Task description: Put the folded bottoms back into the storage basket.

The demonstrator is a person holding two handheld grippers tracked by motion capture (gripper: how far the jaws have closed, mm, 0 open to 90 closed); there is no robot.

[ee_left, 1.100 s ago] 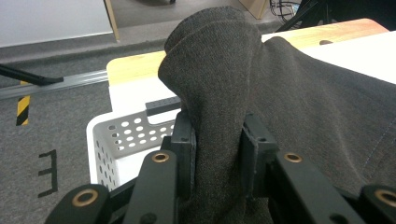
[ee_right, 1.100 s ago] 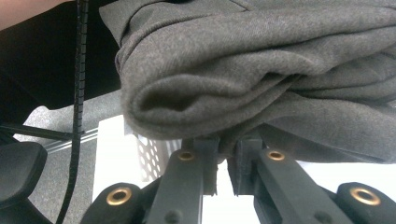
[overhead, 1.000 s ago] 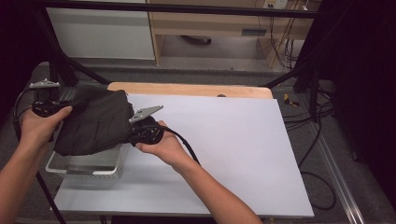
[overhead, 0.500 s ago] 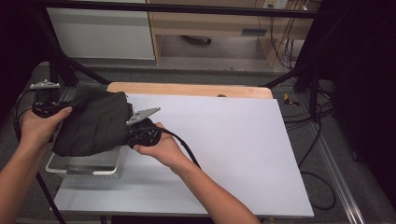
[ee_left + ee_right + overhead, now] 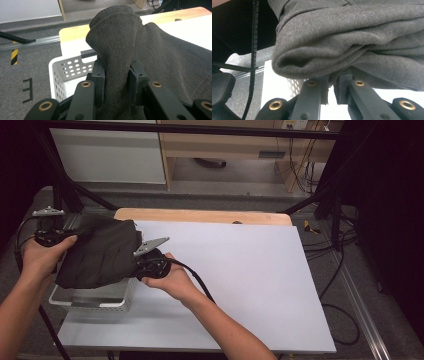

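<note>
A folded dark grey garment [image 5: 100, 252] hangs between my two grippers above a white perforated basket [image 5: 87, 297] at the table's left edge. My left gripper [image 5: 75, 236] is shut on the garment's left side; in the left gripper view a thick fold of the cloth [image 5: 117, 50] bulges up between the black jaws of the left gripper [image 5: 116, 75]. My right gripper [image 5: 134, 265] is shut on the garment's right edge. In the right gripper view the folded cloth [image 5: 352, 42] lies over the closed jaws of the right gripper [image 5: 333, 86], pinched by its lower layer.
The white tabletop [image 5: 240, 270] stretches right of the basket, with a wooden strip [image 5: 200, 215] along its far edge. Black frame legs [image 5: 65, 190] stand at the left rear. The basket's holed wall [image 5: 72, 72] sits under the cloth. Cables [image 5: 340, 270] trail on the floor at right.
</note>
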